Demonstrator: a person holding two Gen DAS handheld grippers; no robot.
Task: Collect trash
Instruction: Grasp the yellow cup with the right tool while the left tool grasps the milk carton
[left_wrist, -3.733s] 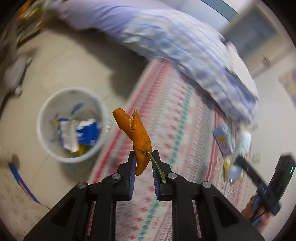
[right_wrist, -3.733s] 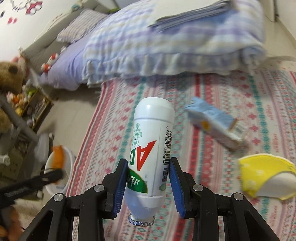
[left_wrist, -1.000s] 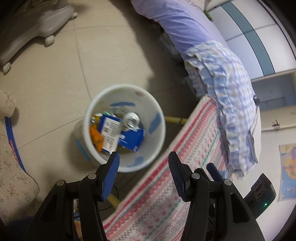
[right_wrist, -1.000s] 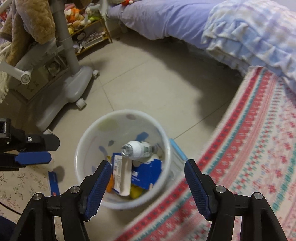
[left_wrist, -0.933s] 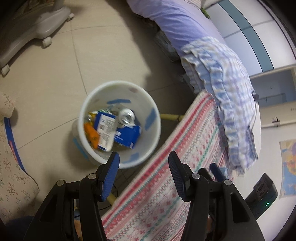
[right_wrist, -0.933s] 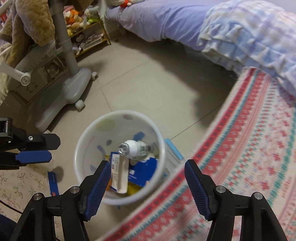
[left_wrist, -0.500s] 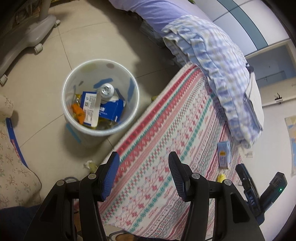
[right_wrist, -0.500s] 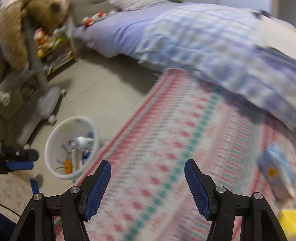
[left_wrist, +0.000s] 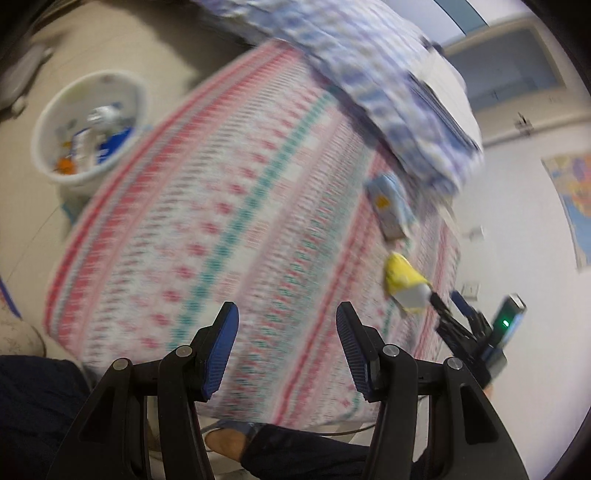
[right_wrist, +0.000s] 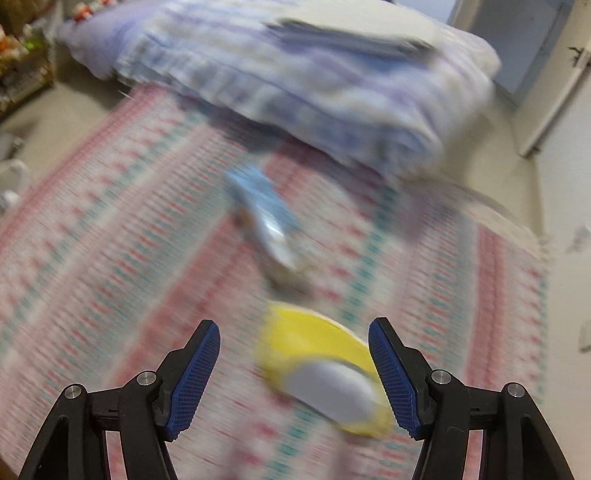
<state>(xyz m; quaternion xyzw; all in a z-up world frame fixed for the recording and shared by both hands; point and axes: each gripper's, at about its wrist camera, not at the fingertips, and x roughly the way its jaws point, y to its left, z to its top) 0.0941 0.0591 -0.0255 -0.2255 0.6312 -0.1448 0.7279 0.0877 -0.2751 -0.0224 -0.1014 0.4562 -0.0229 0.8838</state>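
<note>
Both tongs swung off the bin (left_wrist: 88, 125) and back over the rug (left_wrist: 229, 206), jaws apart, nothing in either. Right tongs (right_wrist: 294, 373) now hang above the yellow wrapper (right_wrist: 321, 373), w/ the blue carton (right_wrist: 264, 218) just past it. Left tongs (left_wrist: 287, 345) idle. Imo slow down first, center on the wrapper, drop straight, pinch the stiff edge, not the rug.

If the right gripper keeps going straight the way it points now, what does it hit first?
Most likely the yellow-and-white wrapper on the patterned rug: it lies between the open right gripper pads, nearer the right one. Blur leaves depth uncertain.
</note>
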